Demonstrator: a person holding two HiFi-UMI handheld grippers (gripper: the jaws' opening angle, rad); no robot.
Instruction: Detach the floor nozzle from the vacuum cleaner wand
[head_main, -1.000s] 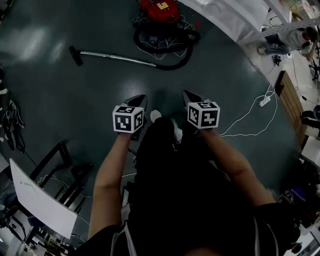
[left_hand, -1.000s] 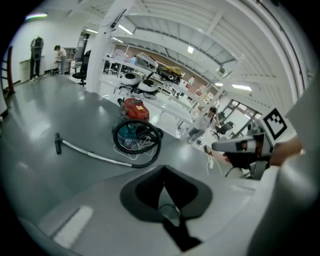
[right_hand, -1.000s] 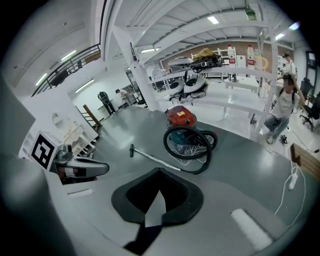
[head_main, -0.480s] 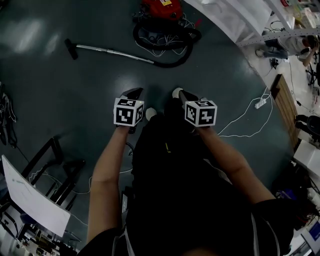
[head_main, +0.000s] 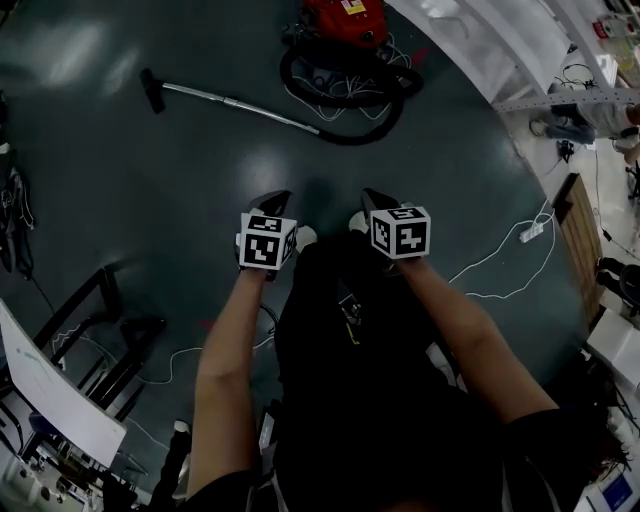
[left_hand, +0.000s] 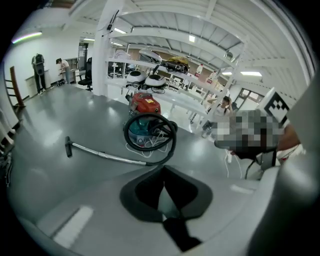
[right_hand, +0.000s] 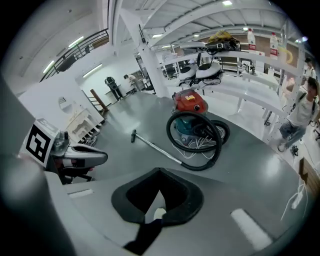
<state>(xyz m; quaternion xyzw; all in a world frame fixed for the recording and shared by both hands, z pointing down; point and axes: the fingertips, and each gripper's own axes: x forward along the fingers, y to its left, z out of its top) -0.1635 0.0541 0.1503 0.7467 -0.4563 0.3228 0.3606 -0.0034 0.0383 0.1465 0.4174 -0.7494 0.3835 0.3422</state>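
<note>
Grey-green floor (head_main: 120, 200) spreads ahead. Red vacuum cleaner (head_main: 345, 20) at far edge, hose (head_main: 347, 136) looped round it. Wand (head_main: 240, 104) lies flat, long axis running left from hose; floor nozzle (head_main: 152, 90) on its left tip, well apart from both grippers. I judge left gripper (head_main: 277, 200) nearer nozzle, right gripper (head_main: 373, 196) nearer hose end. Both sets of fingers closed, nothing held.

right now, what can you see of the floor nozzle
The floor nozzle is a small, dark, narrow bar set crosswise on the end of the silver wand, still attached. It lies on the grey floor, at the wand's end away from the red vacuum cleaner. Nothing else touches it. Its material and finer parts are too small to tell.
</note>
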